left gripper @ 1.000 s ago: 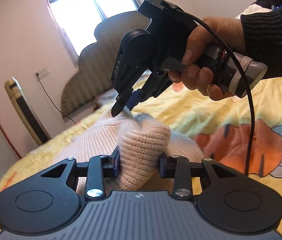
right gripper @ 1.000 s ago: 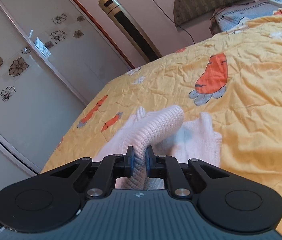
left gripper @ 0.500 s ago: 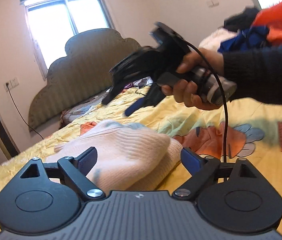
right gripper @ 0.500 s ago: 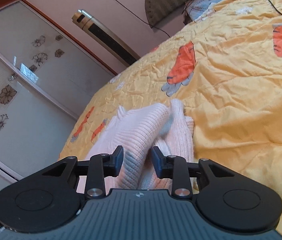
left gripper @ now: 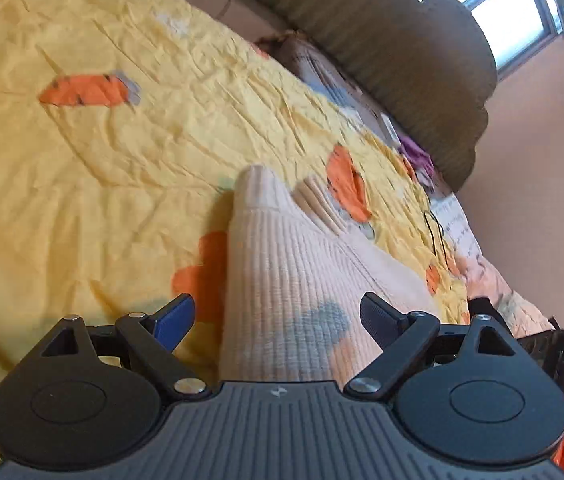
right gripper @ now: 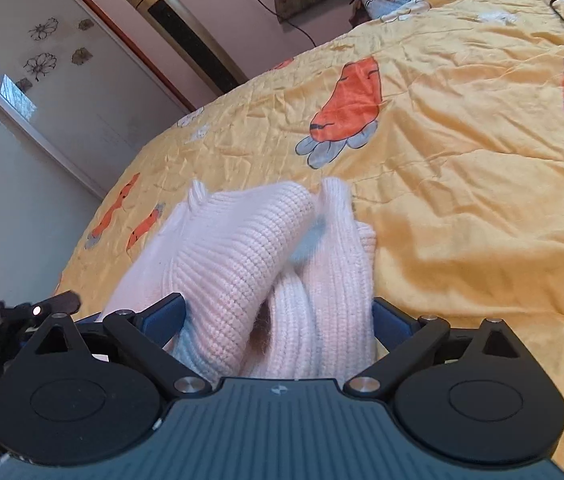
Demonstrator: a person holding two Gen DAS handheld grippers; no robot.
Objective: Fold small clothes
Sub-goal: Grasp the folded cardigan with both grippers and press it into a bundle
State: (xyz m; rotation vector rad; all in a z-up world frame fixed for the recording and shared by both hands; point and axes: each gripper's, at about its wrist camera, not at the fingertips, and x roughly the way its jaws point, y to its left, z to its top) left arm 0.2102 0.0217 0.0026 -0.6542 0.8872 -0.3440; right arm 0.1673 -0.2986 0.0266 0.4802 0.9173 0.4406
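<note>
A small pale pink ribbed knit sweater (left gripper: pixel 289 276) with a blue patch lies folded on the yellow bedspread (left gripper: pixel 122 140). My left gripper (left gripper: pixel 278 320) is open, its jaws wide apart on either side of the sweater's near end. In the right wrist view the same sweater (right gripper: pixel 250 264) lies bunched, and my right gripper (right gripper: pixel 278 320) is open, its jaws spread around the near folds without pinching them. The left gripper's tip (right gripper: pixel 42 308) shows at the left edge of the right wrist view.
The bedspread (right gripper: pixel 461 180) has orange carrot prints. A padded headboard (left gripper: pixel 381 52) and pillows stand at the bed's far end. A black cable (left gripper: pixel 437 236) lies on the bed. A tower fan (right gripper: pixel 178 32) and glass wardrobe doors (right gripper: pixel 22 100) stand beyond the bed edge.
Both grippers let go of the sweater and opened wide. The sweater dropped onto the bed. My left gripper swung round and now faces the headboard along the sweater.
</note>
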